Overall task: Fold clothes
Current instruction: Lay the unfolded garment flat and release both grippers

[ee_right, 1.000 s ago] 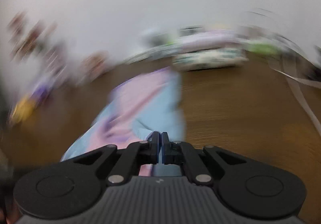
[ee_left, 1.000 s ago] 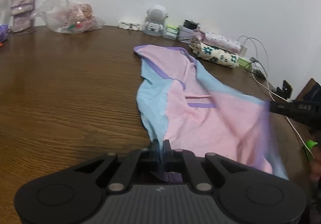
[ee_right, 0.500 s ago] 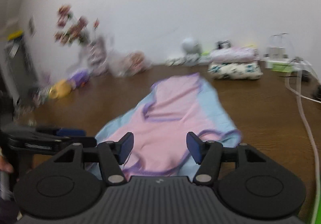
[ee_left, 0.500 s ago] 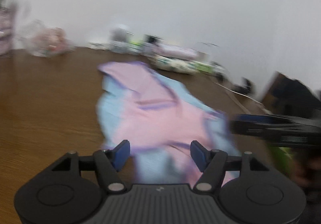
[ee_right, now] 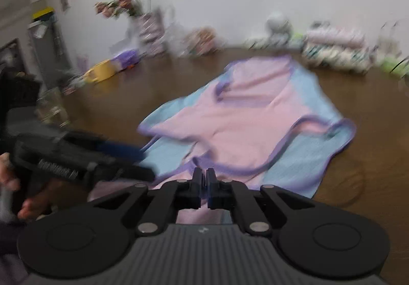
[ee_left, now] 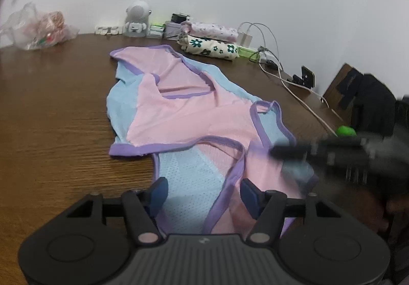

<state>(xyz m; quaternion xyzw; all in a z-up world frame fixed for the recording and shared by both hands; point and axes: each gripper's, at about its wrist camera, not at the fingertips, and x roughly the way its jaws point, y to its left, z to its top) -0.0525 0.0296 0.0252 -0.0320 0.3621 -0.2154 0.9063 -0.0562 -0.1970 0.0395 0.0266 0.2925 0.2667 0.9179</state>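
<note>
One rumpled mesh garment (ee_left: pixel 194 116), purple-edged, on woodgrain table (ee_left: pixel 51 116).

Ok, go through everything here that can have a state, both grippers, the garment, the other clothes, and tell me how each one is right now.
Left gripper: open, hovering over the near hem, holding nothing.
Right gripper: shut; whether it pinches fabric cannot be told.
Pink and blue garment: spread on the table, unfolded, rumpled, near edge hanging toward the camera.
Floral clothes: folded, stacked by the wall.
Plastic bag: crumpled, lying on the table.
Charger cable: plugged in, trailing across the table.
</note>
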